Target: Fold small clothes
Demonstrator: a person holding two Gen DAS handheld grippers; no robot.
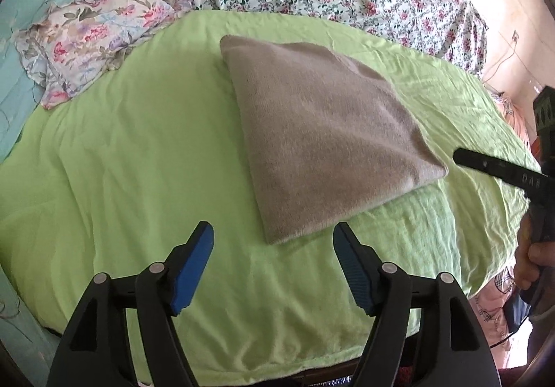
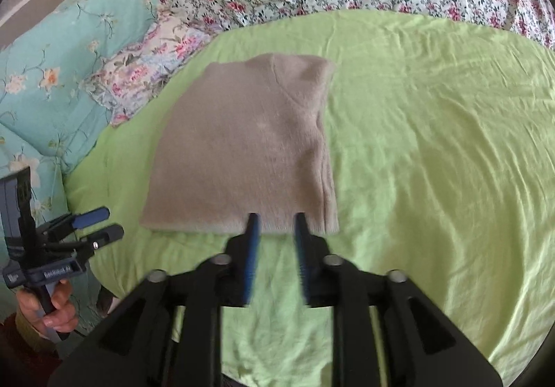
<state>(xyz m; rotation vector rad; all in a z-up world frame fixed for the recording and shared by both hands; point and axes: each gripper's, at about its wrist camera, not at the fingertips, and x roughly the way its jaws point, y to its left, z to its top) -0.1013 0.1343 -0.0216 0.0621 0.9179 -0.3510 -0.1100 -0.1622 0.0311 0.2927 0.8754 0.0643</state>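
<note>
Lying flat on the green sheet [image 1: 121, 151], the folded grey sweater [image 1: 322, 130] is let go; left gripper [image 1: 274, 237] and right gripper [image 2: 277, 224] both gape empty.

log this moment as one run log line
left gripper: open, empty | right gripper: open, empty | grey sweater: folded, flat on green sheet
</note>
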